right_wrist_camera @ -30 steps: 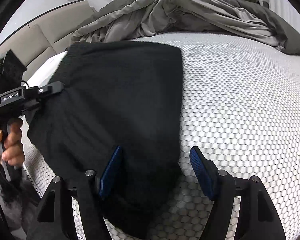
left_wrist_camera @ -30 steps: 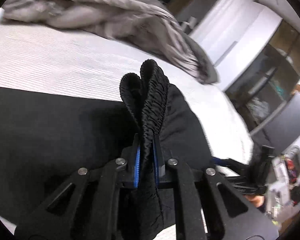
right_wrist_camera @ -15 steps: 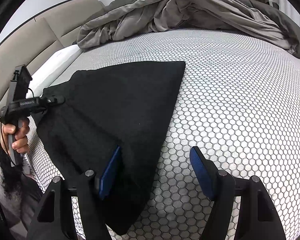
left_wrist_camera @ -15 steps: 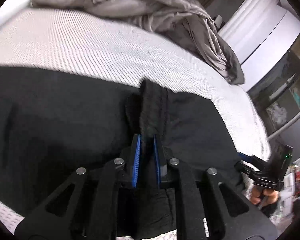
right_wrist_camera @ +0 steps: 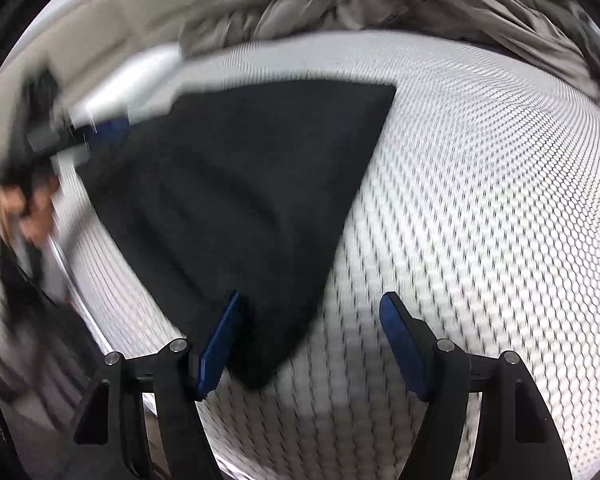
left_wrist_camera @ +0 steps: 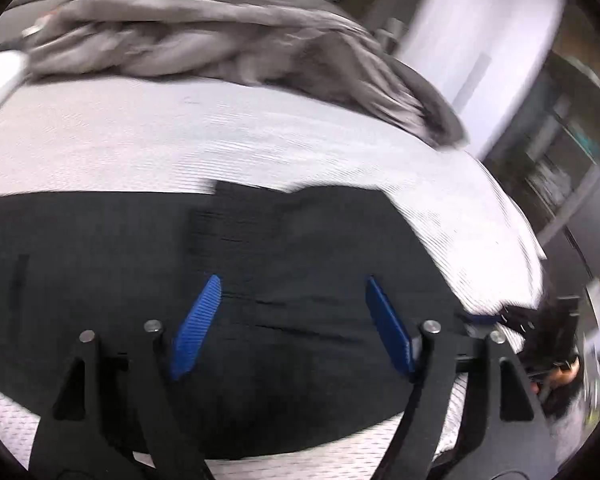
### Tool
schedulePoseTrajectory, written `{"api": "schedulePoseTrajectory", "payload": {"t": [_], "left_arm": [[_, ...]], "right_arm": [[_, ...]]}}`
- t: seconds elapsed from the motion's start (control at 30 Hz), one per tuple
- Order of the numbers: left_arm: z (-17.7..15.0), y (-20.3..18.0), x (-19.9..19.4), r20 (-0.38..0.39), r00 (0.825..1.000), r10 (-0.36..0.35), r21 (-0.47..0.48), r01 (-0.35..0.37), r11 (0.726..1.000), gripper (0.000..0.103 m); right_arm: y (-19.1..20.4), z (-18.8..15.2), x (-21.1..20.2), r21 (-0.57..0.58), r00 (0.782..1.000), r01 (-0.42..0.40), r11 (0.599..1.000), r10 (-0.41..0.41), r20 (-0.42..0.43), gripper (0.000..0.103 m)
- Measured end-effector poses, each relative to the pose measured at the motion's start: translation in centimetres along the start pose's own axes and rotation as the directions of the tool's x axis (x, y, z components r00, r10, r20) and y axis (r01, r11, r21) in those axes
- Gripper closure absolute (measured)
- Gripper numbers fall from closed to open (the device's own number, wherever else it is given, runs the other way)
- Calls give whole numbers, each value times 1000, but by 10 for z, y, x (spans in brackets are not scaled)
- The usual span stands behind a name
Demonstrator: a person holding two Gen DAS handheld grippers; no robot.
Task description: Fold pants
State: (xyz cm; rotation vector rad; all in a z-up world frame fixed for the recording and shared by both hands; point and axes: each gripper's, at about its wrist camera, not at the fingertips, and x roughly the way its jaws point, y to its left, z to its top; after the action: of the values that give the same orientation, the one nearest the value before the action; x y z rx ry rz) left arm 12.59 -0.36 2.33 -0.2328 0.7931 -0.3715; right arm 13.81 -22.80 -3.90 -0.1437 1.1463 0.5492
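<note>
Black pants [left_wrist_camera: 284, 288] lie flat on the white mesh-patterned mattress [left_wrist_camera: 220, 140], near its front edge; from the right wrist view they read as a dark folded slab with a squared far corner and a near corner tapering toward the camera. Left gripper [left_wrist_camera: 292, 320]: jaws opening, blue pads spread with the cloth lying under and between them, not pinched, so nothing held. Right gripper [right_wrist_camera: 312, 340]: jaws spread wide, left pad over the near corner of the pants, right pad over bare mattress, nothing gripped. Step in hand, as I judge it: letting go after laying a fold. To do it well, lift the left gripper straight up clear of the fabric so the pads do not drag the top layer, then check that the edges line up before taking a new hold; a wrinkle shows in the cloth between the left pads and may want smoothing. Both views are motion-blurred, so layer count is uncertain. Count: one pair of pants, two grippers, one mattress, one rumpled grey duvet [right_wrist_camera: 400, 4] heaped at the far side, well apart from the pants.
</note>
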Motion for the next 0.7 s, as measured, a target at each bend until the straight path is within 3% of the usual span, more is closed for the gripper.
{"api": "schedulePoseTrajectory", "payload": {"t": [0.1, 0.17, 0.23, 0.3, 0.4, 0.47, 0.53, 0.63, 0.7], "left_arm": [[-10, -44, 22, -83, 994, -75, 118, 85, 989, 29], [-23, -72, 38, -161, 982, -100, 214, 133, 968, 29], [-37, -88, 48, -219, 974, -60, 311, 128, 942, 29], [-53, -98, 61, -303, 953, 4, 395, 122, 911, 28], [-66, -100, 57, -317, 948, 31, 459, 125, 880, 28], [-61, -100, 51, -327, 945, 8, 443, 146, 885, 28], [-52, -98, 41, -302, 953, -32, 410, 160, 898, 28], [-20, -101, 34, -184, 976, -115, 304, 168, 938, 26], [-1, -105, 46, -131, 980, -151, 201, 176, 964, 25]], "right_arm": [[5, -11, -11, -41, 1000, 24, 999, -24, 5, 31], [4, -13, -19, -44, 1000, 20, 999, -20, 11, 30], [2, -14, -25, -23, 1000, -8, 1000, 9, 22, 30], [-2, -13, -29, 14, 997, -71, 997, 70, 36, 30], [-3, -11, -32, 51, 985, -167, 985, 164, 53, 35], [-2, -12, -32, 59, 980, -196, 979, 193, 51, 38], [-5, -16, -29, 87, 978, -206, 975, 202, 51, 39], [-20, -22, -24, 170, 967, -253, 952, 243, 78, 43], [-27, -23, -24, 217, 963, -266, 939, 252, 93, 52]]}}
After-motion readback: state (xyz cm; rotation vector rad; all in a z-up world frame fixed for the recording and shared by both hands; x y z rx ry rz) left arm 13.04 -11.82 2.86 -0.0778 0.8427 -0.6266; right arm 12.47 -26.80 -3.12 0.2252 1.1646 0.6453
